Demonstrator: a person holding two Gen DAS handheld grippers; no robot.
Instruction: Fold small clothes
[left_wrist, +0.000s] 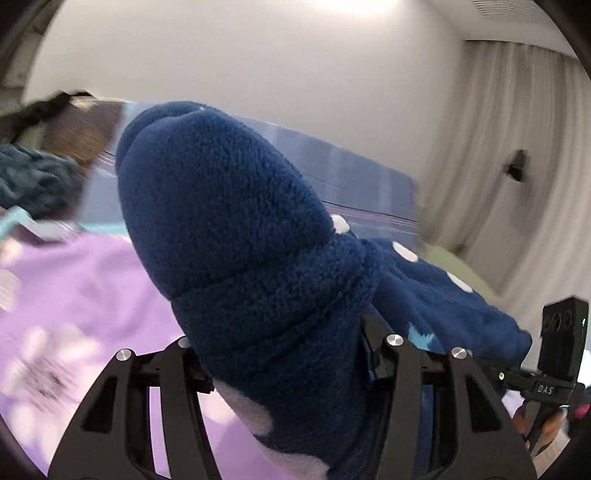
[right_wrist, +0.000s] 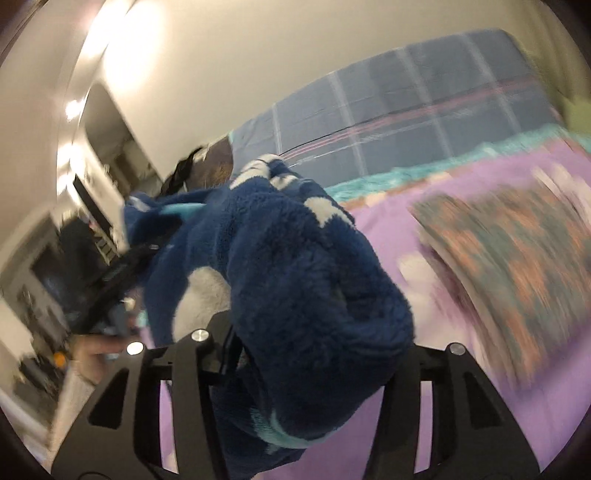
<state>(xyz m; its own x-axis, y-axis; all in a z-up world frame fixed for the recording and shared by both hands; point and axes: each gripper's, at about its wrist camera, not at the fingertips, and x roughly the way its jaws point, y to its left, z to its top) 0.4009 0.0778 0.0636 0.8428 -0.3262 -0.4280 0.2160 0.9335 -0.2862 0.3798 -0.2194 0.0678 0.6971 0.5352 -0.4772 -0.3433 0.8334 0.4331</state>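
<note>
A dark blue fleece garment (left_wrist: 236, 236) with white dots fills the left wrist view. My left gripper (left_wrist: 291, 369) is shut on its ribbed cuff and holds it above the purple bedspread (left_wrist: 81, 295). The same garment (right_wrist: 295, 280) shows in the right wrist view, bunched over my right gripper (right_wrist: 310, 362), which is shut on another part of it. The fingertips of both grippers are hidden by the fleece. The right gripper's body (left_wrist: 561, 343) shows at the left wrist view's right edge. The left gripper (right_wrist: 118, 273) shows dark at the right view's left.
The purple bedspread (right_wrist: 406, 369) lies below. A folded teal and orange patterned cloth (right_wrist: 517, 266) lies on it at the right. A blue plaid headboard (right_wrist: 406, 110) stands behind. Dark teal clothes (left_wrist: 33, 181) lie at the left. A curtain (left_wrist: 517, 147) hangs at the right.
</note>
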